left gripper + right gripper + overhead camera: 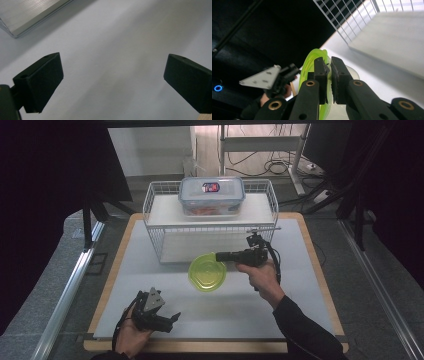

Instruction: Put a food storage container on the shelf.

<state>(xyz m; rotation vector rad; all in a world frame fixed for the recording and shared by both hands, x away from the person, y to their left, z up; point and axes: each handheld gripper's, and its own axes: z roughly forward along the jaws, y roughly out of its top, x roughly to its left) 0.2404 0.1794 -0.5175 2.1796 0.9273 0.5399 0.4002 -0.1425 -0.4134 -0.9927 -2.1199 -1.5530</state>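
A round, translucent green lid hangs above the white table, held by its right edge. My right gripper is shut on that rim, pointing left across the table. In the right gripper view the two black jaws pinch the green lid edge-on, at my right gripper. My left gripper rests low at the table's front left, jaws open and pointing right. In the left gripper view my left gripper has bare white table between its pads.
A white wire shelf rack stands at the back middle of the table. On its top shelf sits a clear lidded food box. The wooden table edge runs along the front. Dark curtains flank both sides.
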